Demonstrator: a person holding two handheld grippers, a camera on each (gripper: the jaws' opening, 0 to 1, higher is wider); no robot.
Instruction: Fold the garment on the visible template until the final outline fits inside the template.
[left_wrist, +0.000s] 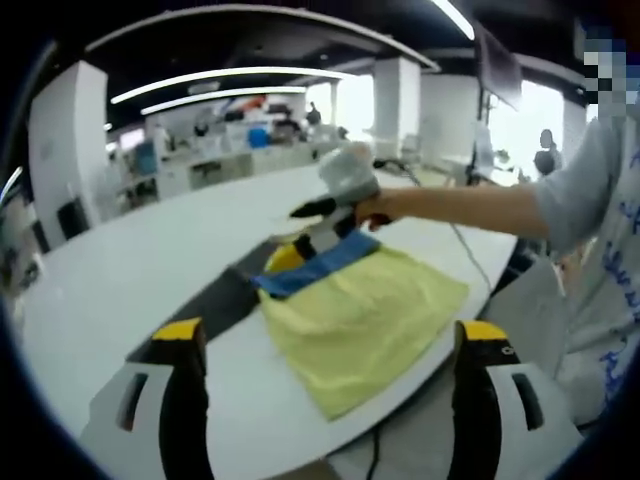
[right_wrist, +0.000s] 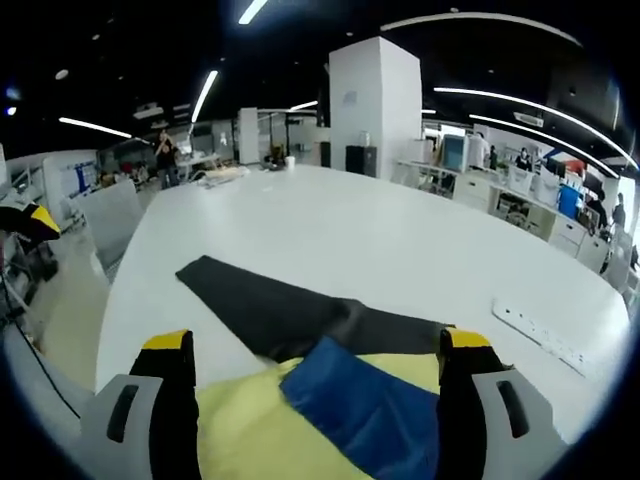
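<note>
white table (left_wrist: 120, 270) under bright strip lights, big open office behind with pillars and desks. on it lies the yellow garment (left_wrist: 365, 320), spread flat near the table's close edge in the left gripper view, one corner reaching right to that edge. blue band (left_wrist: 315, 265) runs across its far end, and the dark template (left_wrist: 215, 300) sticks out from under it to the left, mostly covered where the cloth sits.

left gripper (left_wrist: 325, 345) hangs back above the near edge, jaws spread wide, nothing between them, touching nothing.

right gripper (left_wrist: 325, 235) is out at the blue end, seen from the left gripper view with a hand (left_wrist: 380, 208) on its handle and an arm reaching in from the right. in the right gripper view its jaws (right_wrist: 315, 345) stand wide apart, low over the cloth, straddling the blue band (right_wrist: 365, 415) with the garment (right_wrist: 250, 435) beneath; whether the tips touch the fabric, cannot tell. nothing pinched between them.

template (right_wrist: 270, 305) stretches away ahead of those jaws, long and dark. plenty of bare table beyond it and to both sides. power strip (right_wrist: 545, 335) lies off to the right, well apart from the cloth.
</note>
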